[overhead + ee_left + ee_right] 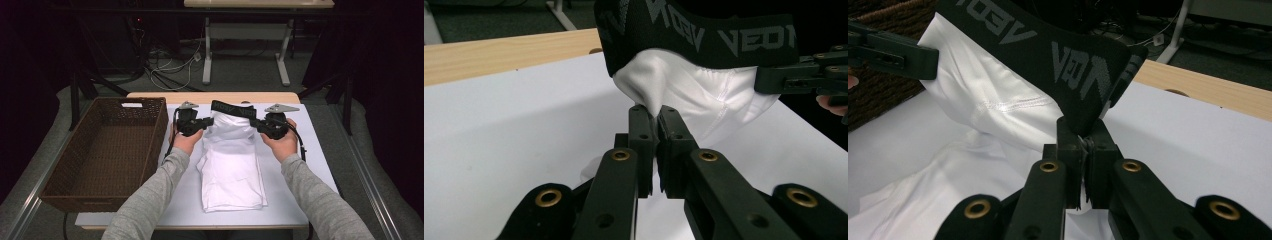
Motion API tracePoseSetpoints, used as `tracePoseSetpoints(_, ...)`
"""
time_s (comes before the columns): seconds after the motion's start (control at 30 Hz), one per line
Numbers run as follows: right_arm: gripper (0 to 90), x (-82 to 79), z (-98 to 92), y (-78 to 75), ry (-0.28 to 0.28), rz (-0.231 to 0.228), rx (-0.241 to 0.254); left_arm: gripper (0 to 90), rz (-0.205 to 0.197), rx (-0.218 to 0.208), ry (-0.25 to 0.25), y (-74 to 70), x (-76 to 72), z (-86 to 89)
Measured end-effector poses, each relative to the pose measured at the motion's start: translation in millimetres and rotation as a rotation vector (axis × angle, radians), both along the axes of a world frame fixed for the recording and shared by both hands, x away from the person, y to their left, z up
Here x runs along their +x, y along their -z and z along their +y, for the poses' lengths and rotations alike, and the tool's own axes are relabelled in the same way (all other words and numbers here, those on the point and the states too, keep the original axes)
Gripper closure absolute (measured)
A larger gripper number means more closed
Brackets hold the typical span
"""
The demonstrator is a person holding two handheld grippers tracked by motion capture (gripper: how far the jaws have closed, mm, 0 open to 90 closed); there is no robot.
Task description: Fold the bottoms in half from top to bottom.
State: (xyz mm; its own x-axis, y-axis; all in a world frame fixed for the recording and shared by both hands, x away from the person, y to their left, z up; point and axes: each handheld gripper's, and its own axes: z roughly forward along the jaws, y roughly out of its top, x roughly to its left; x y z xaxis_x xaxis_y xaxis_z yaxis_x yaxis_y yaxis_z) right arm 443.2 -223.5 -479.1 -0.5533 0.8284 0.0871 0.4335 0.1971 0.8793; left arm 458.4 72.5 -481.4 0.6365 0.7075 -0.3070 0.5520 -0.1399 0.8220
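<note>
A white garment [231,170] with a black lettered waistband [233,109] lies along the middle of the white table [310,165]. Its waistband end is lifted off the table between my two grippers. My left gripper [204,121] is shut on the white cloth [659,95] just under the waistband [704,35]. Across from it, my right gripper [256,123] is shut on the waistband's other end [1078,70], with white cloth [993,105] hanging below. In each gripper view the other gripper's jaw tip shows at the edge.
A brown wicker basket [107,150] stands on the left side, beside the table, with nothing in it. A wooden table edge [210,96] runs behind the white surface. Farther back, cables and a desk frame [245,45] are on the floor.
</note>
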Motion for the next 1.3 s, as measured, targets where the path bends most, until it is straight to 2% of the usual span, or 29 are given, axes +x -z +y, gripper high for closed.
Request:
tracePoseSetpoints(0.5, 87.5, -23.1, -2.8, 11.9, -0.017, -0.002, 0.012, 86.6, 0.005, -0.013, 0.027, 8.5, -25.8, 0.6)
tracePoseSetpoints(0.7, 87.5, -32.2, -2.2, 15.9, -0.025, -0.011, -0.003, 86.6, -0.003, -0.015, 0.039, 9.0, -35.8, 0.9)
tracePoseSetpoints(0.77, 87.5, -36.1, -2.1, 16.0, -0.025, -0.006, 0.008, 86.6, -0.006, -0.021, 0.044, 9.4, -39.4, 1.4)
tracePoseSetpoints(0.87, 87.5, -41.1, -2.7, 16.7, -0.029, -0.032, 0.003, 86.6, -0.008, -0.026, 0.056, 10.3, -45.4, 2.9)
tracePoseSetpoints(0.97, 87.5, -46.9, -2.0, 18.5, -0.038, -0.027, -0.002, 86.6, -0.01, -0.029, 0.059, 11.9, -50.2, 2.7)
tracePoseSetpoints(1.03, 87.5, -49.4, -2.3, 19.4, -0.047, -0.03, -0.013, 86.6, -0.008, -0.016, 0.067, 13.1, -52.8, 3.0)
tracePoseSetpoints(1.1, 87.5, -52.1, -2.5, 21.1, -0.049, -0.036, -0.011, 86.6, -0.006, -0.023, 0.07, 14.9, -55.2, 2.6)
tracePoseSetpoints(1.13, 87.5, -54.5, -2.6, 21.8, -0.049, -0.025, -0.003, 86.6, -0.004, -0.026, 0.076, 15.6, -57.3, 2.6)
tracePoseSetpoints(1.3, 87.5, -66.3, -3.7, 25.6, -0.067, -0.046, -0.011, 86.6, -0.026, -0.028, 0.093, 19.5, -69.6, 5.0)
